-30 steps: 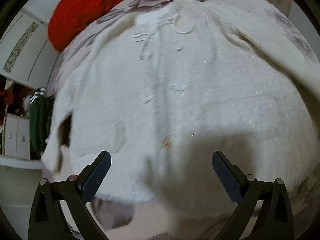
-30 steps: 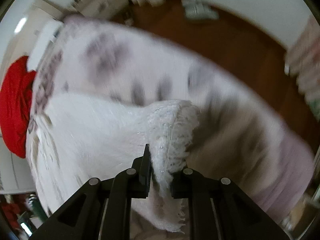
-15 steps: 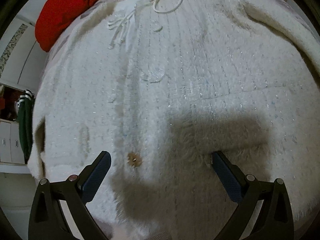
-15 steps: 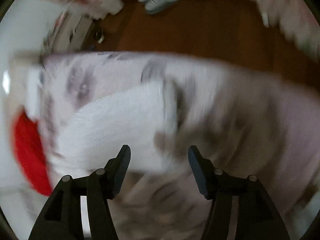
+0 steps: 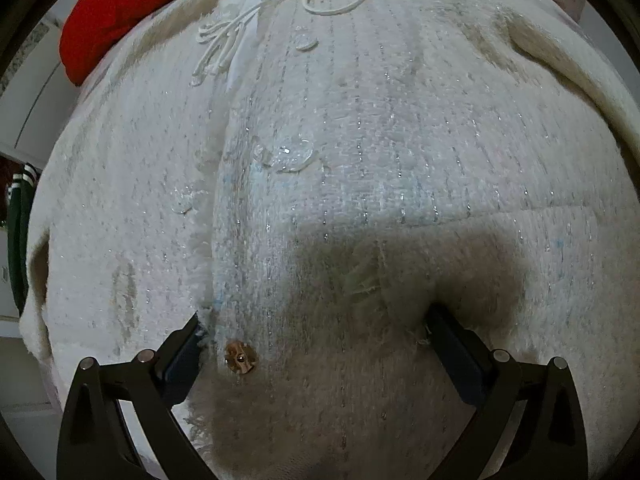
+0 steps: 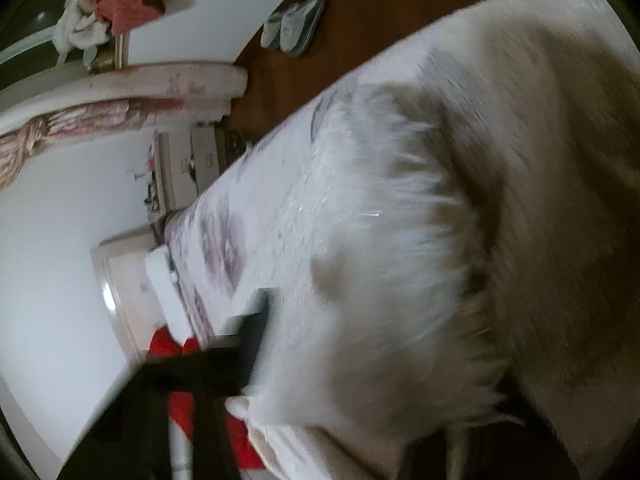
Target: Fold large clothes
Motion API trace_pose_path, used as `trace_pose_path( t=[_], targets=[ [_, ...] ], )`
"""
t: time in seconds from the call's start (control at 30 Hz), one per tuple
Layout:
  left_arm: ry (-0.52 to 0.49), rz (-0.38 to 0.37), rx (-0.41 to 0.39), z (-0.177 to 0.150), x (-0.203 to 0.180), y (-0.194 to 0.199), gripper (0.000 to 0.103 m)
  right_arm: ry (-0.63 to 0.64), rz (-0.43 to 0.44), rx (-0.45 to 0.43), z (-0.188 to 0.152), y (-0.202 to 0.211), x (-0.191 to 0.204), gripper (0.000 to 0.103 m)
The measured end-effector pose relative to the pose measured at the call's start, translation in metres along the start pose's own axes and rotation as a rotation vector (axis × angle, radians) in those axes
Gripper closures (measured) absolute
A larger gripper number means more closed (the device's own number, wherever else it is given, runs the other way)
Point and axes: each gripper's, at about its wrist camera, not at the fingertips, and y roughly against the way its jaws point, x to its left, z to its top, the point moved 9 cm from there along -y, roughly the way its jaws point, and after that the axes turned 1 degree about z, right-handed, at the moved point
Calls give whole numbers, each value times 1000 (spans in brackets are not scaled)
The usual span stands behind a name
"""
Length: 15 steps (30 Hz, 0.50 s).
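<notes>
The white cardigan (image 5: 360, 152) I'm working over is fuzzy, shaggy knit, threaded with glinting silver strands. Its buttons (image 5: 294, 158) look clear and glossy, one stud (image 5: 239, 357) coppery metal. My left tool (image 5: 316, 344) is matt black plastic with bright metal pins. The red cloth (image 5: 120, 12) looks soft and matt; the floor (image 6: 360, 12) is smooth brown wood.

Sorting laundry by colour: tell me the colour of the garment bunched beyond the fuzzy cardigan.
Bright red garment, clearest in the left wrist view.
</notes>
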Motion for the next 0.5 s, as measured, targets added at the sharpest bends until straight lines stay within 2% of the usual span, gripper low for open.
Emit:
trace_pose_path(
  t=[0.13, 0.2, 0.27, 0.33, 0.37, 0.43, 0.47, 0.5],
  targets=[
    [40, -43, 11, 3, 16, 0, 0, 130, -16, -57, 1, 9, 38, 93],
    [76, -72, 21, 5, 28, 3, 0, 249, -26, -69, -1, 17, 76, 93],
    [120, -93, 28, 15, 52, 5, 0, 406, -57, -71, -18, 17, 118, 93],
    [187, -102, 13, 19, 77, 12, 0, 619, -88, -55, -55, 17, 167, 93],
    [222, -91, -2, 22, 95, 16, 0, 675, -98, -47, -67, 10, 191, 93],
    [267, -58, -25, 25, 127, 20, 0, 854, -104, 5, -132, -14, 238, 93],
    [292, -34, -38, 27, 149, 21, 0, 902, -108, 23, -148, -18, 254, 93],
    [309, -14, -49, 27, 165, 21, 0, 994, -111, 62, -190, -35, 272, 93]
  ],
)
